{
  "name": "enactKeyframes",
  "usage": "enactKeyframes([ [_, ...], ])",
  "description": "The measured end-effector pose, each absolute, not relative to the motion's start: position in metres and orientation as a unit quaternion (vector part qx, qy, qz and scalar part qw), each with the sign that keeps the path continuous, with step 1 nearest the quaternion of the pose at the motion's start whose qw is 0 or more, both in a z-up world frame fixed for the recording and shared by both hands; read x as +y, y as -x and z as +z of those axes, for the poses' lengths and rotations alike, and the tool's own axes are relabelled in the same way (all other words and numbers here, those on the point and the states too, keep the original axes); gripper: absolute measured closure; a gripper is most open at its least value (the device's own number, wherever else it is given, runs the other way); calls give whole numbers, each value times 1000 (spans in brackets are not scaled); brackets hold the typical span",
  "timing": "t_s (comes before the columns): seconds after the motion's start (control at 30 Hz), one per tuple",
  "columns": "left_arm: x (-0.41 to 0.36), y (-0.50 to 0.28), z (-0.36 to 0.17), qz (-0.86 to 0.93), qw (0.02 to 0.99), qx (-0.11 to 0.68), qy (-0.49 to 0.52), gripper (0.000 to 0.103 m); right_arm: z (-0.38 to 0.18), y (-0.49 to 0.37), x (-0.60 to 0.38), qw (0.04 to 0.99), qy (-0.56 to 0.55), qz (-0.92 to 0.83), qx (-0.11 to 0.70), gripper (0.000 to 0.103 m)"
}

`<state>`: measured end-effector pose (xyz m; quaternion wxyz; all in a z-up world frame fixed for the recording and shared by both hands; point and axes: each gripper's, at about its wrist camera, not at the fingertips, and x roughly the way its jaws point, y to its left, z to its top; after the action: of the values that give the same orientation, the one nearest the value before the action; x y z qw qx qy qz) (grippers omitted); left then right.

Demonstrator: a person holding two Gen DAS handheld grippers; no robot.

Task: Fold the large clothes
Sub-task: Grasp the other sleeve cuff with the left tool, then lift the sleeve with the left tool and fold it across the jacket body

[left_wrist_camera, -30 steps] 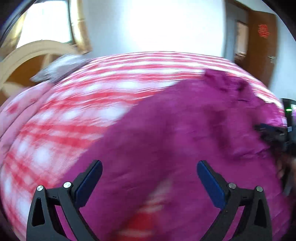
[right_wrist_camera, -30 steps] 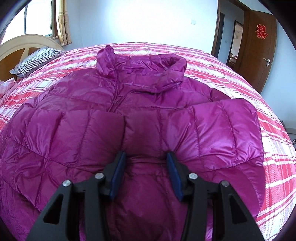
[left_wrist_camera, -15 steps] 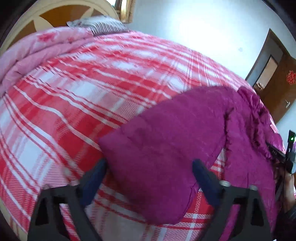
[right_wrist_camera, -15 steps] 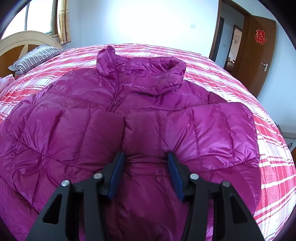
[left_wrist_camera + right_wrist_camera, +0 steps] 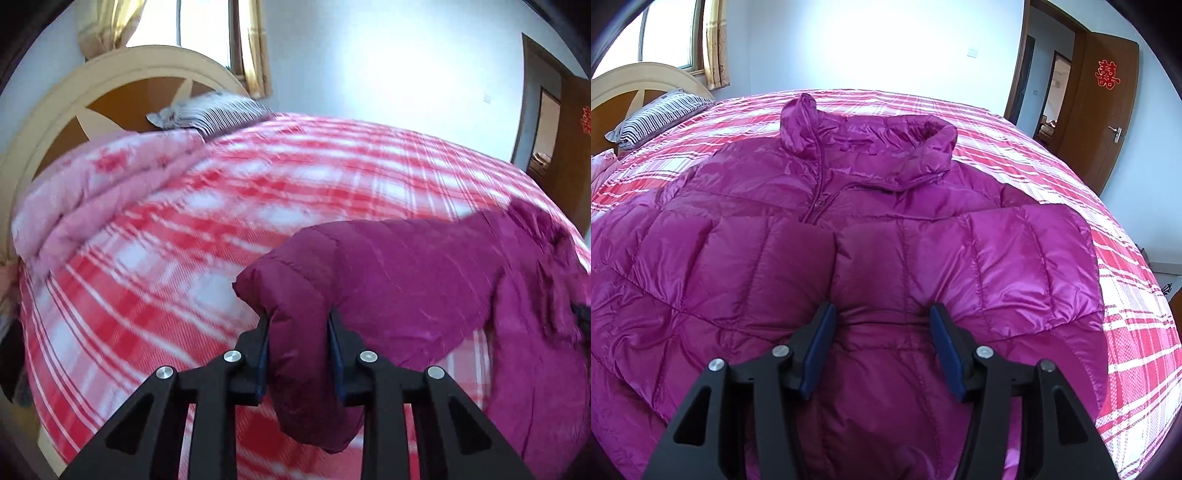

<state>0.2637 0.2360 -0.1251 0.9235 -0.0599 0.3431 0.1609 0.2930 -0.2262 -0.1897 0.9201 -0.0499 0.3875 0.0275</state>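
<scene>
A magenta quilted down jacket (image 5: pixel 879 229) lies front up on a red and white plaid bed (image 5: pixel 1027 147), collar at the far side, both sleeves folded across the chest. My right gripper (image 5: pixel 882 314) is shut on a bulge of the jacket's lower front. In the left wrist view my left gripper (image 5: pixel 298 319) is shut on the jacket's sleeve end (image 5: pixel 306 295), held a little above the bed; the sleeve (image 5: pixel 406 269) runs right to the jacket body (image 5: pixel 535 350).
A striped pillow (image 5: pixel 661 118) and a cream and wood headboard (image 5: pixel 110 96) stand at the bed's left. A folded pink quilt (image 5: pixel 103 192) lies by the headboard. A brown door (image 5: pixel 1108 122) is open at the right.
My left gripper closed on the sleeve end, which was lying flat between open fingers, and lifted it. My right gripper kept its hold and hardly moved.
</scene>
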Motion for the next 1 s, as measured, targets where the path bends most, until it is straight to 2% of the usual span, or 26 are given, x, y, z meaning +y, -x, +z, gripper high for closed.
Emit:
enactKeyframes([
  [0.23, 234, -282, -85, 150, 938, 306, 56, 77, -190, -293, -226, 920, 50, 27, 387, 46],
  [0.6, 118, -282, -6, 56, 977, 204, -35, 77, -190, -292, -226, 921, 52, 27, 386, 46],
  [1.0, 10, -300, -1, -33, 974, 195, -107, 77, -190, -292, -227, 921, 46, 30, 385, 45],
])
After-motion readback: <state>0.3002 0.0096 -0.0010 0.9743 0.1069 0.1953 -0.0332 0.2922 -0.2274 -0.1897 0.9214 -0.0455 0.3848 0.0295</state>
